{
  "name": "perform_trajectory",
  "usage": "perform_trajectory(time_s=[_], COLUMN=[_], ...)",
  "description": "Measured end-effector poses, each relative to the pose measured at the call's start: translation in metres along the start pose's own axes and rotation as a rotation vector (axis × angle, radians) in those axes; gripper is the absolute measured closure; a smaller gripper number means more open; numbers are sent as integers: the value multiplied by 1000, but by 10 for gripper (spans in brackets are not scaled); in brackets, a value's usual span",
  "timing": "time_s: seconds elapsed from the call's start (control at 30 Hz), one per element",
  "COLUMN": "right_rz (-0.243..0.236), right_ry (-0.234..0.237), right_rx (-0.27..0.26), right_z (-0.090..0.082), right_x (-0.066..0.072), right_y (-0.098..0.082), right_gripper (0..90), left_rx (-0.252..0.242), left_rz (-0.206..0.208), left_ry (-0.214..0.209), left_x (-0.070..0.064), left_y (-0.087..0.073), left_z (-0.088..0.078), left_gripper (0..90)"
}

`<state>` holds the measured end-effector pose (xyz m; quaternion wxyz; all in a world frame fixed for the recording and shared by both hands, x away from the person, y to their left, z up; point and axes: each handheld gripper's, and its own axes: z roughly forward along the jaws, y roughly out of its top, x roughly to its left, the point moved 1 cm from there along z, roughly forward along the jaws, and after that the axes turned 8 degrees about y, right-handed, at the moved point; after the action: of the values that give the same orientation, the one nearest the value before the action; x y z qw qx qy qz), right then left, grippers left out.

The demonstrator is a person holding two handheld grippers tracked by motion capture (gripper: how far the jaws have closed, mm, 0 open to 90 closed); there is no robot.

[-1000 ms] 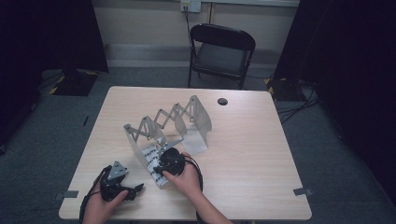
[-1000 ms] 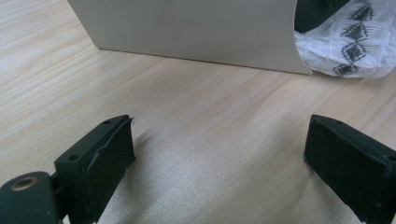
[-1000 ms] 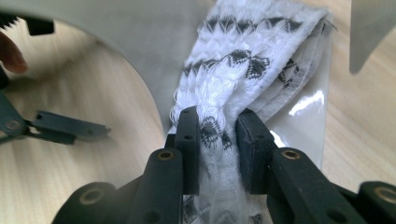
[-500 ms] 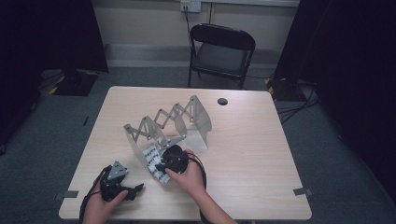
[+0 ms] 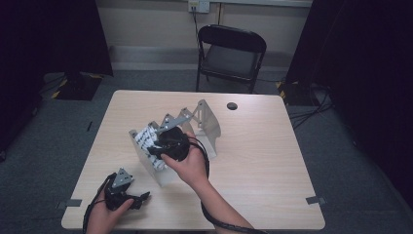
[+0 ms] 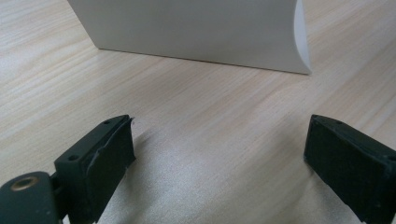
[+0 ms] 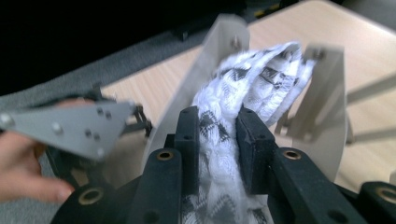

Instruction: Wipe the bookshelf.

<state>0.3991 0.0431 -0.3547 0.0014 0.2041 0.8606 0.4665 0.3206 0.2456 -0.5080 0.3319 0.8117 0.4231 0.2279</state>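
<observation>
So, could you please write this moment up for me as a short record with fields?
setting: wooden table with a black folding chair behind it
rack: grey accordion-style rack standing on the table
cloth: white cloth with black pattern, held at the rack's near end
right claw: shut on the cloth, jaws pinching it from both sides
left claw: open, nothing between its jaws, low over the table near its front-left corner
other: small dark round object on the table's far side
</observation>
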Motion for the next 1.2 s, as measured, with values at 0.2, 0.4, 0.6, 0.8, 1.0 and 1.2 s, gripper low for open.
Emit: perform_trajectory(time_s=[0.2, 0.4, 0.6, 0.8, 1.0, 1.2], right_rz=[36, 97, 132, 121, 128, 121], right_ry=[7, 21, 22, -14, -92, -115], right_rx=[13, 62, 93, 156, 186, 139], right_z=[12, 36, 53, 56, 47, 39], right_x=[-6, -16, -23, -25, -31, -35], right_y=[-15, -50, -74, -94, -107, -106], right_gripper=[729, 731, 731, 709, 584, 468], left_rx=[3, 5, 5, 5, 4, 5], left_rz=[4, 4, 3, 4, 4, 4], left_ry=[-2, 0, -1, -1, 0, 0], left_x=[0, 0, 0, 0, 0, 0], left_y=[0, 0, 0, 1, 1, 1], left_z=[0, 0, 0, 0, 1, 1], left_gripper=[80, 77, 76, 73, 73, 72])
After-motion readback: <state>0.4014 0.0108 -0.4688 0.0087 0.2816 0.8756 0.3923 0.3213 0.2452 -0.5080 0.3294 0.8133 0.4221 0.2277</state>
